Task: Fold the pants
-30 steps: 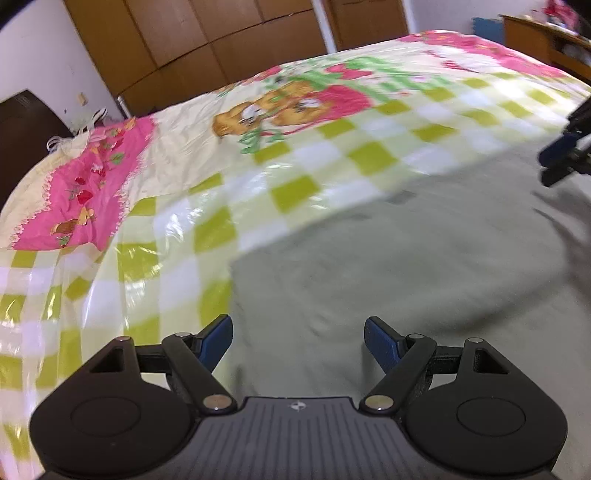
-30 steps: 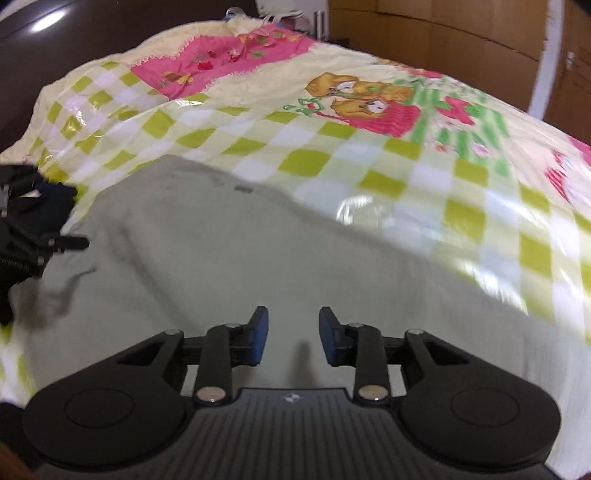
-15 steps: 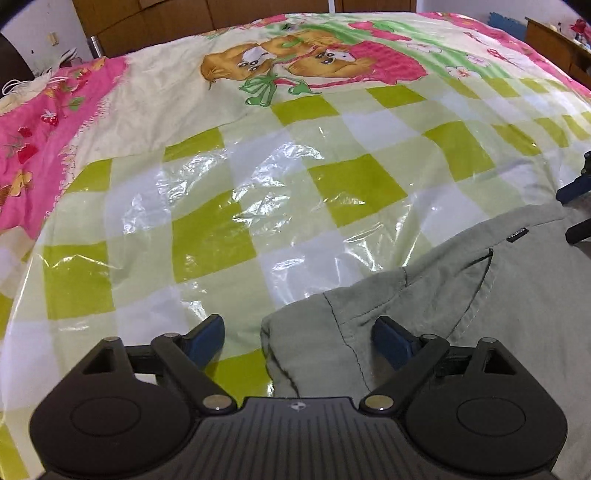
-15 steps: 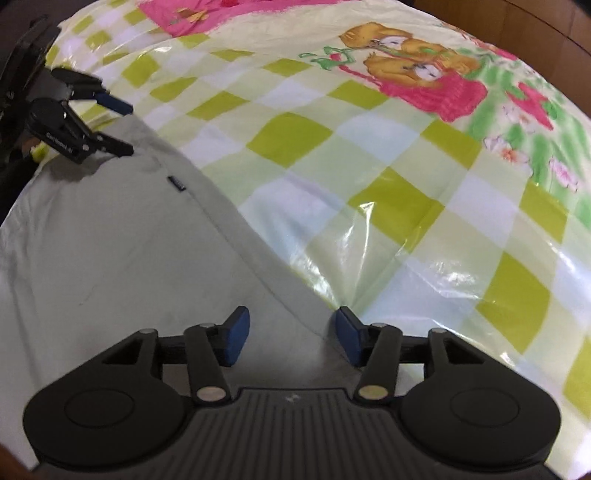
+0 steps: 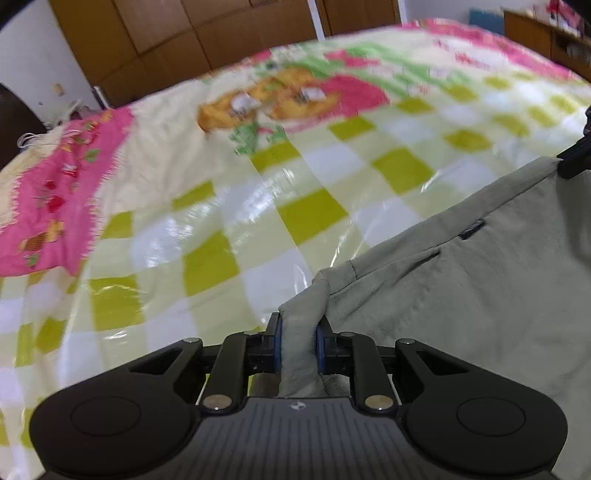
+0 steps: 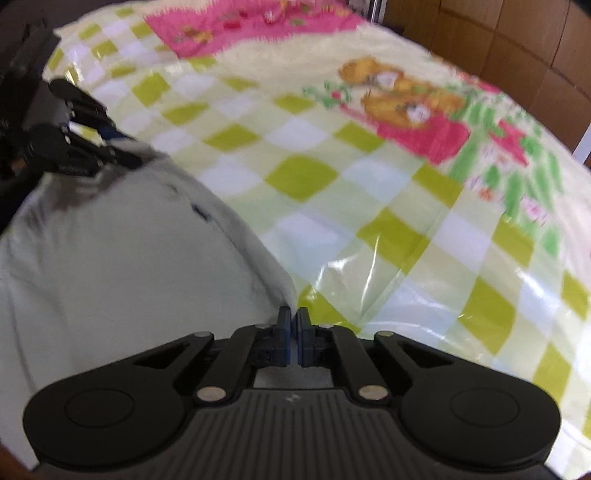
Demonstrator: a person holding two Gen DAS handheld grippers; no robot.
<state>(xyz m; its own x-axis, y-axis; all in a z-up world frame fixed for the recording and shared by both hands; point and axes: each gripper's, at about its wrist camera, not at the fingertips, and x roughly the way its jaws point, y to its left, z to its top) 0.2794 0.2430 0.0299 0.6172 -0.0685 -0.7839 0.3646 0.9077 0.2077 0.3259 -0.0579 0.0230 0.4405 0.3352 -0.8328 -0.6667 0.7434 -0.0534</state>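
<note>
Grey-green pants point(image 5: 461, 314) lie spread on a checked bedspread point(image 5: 221, 221). Their waist corner, with a pocket slit and a small dark label, is bunched between the blue pads of my left gripper point(image 5: 298, 325), whose jaws are closing and press on the fold. Across the cloth, the right gripper point(image 5: 576, 158) pinches the far corner. From the right wrist view, my right gripper point(image 6: 293, 314) is closing, its pads nearly together on the thin edge of the pants point(image 6: 129, 258). At the upper left, the left gripper point(image 6: 125, 155) grips the opposite corner.
The bedspread point(image 6: 369, 184) has a shiny plastic cover, yellow-green checks, pink borders and a bear print. Brown wardrobe doors point(image 5: 221, 37) stand behind the bed. A wooden dresser point(image 5: 546, 33) is at the far right, a dark headboard point(image 5: 14, 122) at the left.
Both grippers were open over the pants' edge half a second ago and have now closed on the cloth. The waist corner has bunched up between the left pads.
</note>
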